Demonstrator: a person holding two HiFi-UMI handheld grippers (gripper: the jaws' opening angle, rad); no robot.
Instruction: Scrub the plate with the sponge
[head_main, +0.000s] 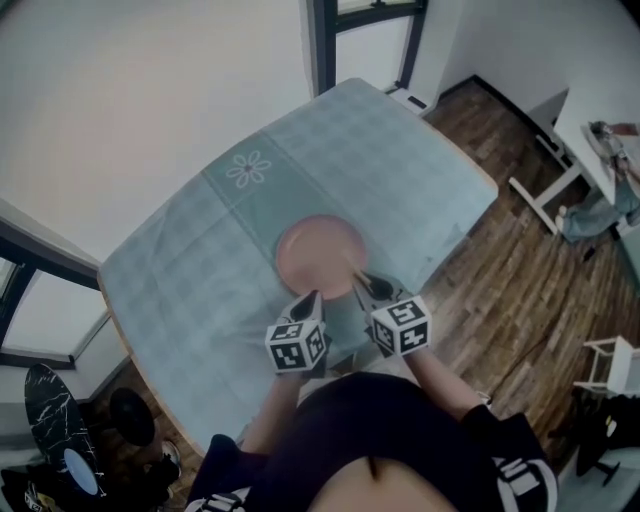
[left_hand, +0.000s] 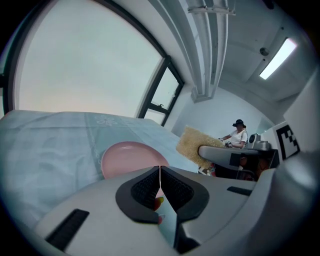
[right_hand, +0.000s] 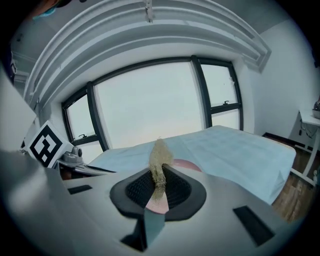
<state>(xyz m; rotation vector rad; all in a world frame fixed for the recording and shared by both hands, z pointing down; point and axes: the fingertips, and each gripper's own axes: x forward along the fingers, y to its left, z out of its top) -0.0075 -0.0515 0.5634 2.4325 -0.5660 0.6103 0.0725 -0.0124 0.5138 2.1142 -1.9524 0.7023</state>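
Observation:
A round pink plate lies mid-table on the teal cloth; it also shows in the left gripper view as plate and in the right gripper view as plate. My right gripper hovers at the plate's near right rim, shut on a thin tan sponge that stands edge-on between its jaws. The same sponge shows as a coarse flat pad. My left gripper sits at the plate's near edge, jaws pressed together with nothing between them, gripper.
The table carries a teal checked cloth with a white flower print. Its near edge is by my body; wooden floor lies to the right. A white desk stands far right. A person sits in the background.

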